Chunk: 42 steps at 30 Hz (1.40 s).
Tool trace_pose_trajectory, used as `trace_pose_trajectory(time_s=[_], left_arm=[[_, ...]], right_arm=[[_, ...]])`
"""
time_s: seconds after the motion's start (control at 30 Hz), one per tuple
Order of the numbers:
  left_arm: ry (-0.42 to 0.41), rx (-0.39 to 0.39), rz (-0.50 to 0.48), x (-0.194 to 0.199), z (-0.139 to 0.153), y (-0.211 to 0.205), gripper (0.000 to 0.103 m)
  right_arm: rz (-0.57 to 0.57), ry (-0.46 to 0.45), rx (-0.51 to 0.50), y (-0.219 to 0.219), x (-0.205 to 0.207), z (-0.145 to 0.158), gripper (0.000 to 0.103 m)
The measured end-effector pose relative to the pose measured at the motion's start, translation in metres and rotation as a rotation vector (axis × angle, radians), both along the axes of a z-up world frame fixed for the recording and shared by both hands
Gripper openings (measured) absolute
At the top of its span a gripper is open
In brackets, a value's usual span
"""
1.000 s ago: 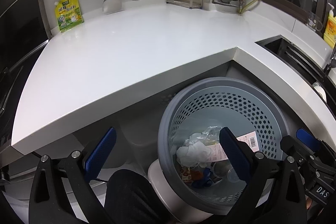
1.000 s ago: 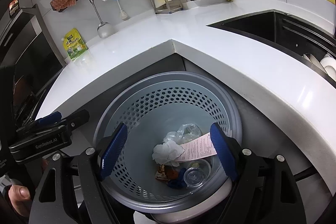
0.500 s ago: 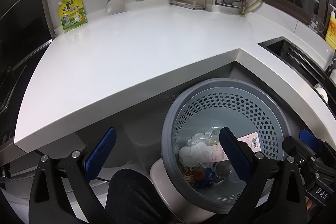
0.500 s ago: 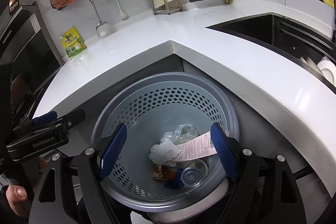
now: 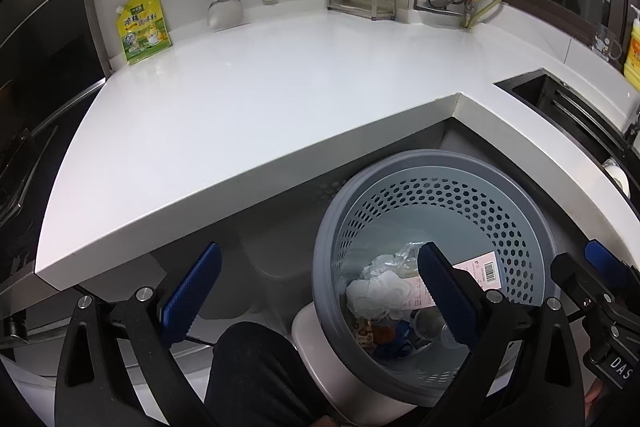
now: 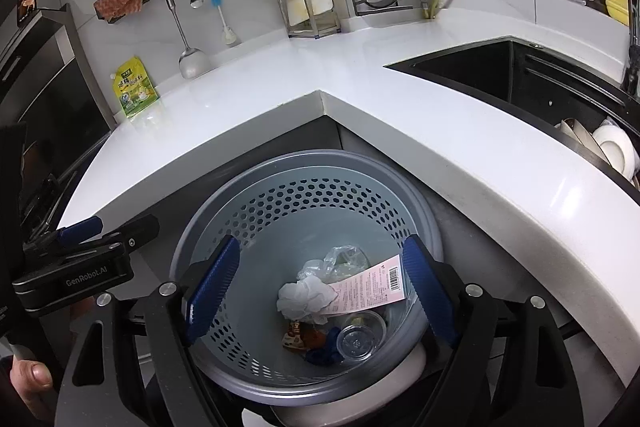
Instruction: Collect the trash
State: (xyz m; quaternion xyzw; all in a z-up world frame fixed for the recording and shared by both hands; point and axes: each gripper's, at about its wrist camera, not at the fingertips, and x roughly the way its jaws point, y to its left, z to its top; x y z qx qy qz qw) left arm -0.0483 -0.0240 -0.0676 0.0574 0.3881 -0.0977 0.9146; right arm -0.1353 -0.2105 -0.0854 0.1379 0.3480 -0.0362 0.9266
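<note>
Trash bin (image 6: pixel 308 187) sits below the desk (image 5: pixel 248 115) corner, receipt (image 6: pixel 368 291) at 3 o'clock of the tissue (image 6: pixel 306 295); my left tongs (image 5: pixel 316 291) and right tongs (image 6: pixel 320 291) hang spread, gripping nothing.

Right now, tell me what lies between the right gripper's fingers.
In the right wrist view, the open right gripper frames trash down in the perforated bin: a crumpled tissue and a receipt. It grips nothing.
</note>
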Motion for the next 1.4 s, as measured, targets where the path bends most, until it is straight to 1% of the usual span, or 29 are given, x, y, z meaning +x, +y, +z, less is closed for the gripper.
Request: trace_pose_trajectory(time_s=[0.53,1.4], left_arm=[[-0.013,0.015,0.003,-0.003,0.003,-0.001,0.097],[-0.055,0.008,-0.019,-0.015,0.015,-0.003,0.097]], right_arm=[[0.004,-0.003,-0.005,0.003,-0.003,0.002,0.08],[0.001,-0.025,-0.014,0.004,-0.011,0.012,0.08]])
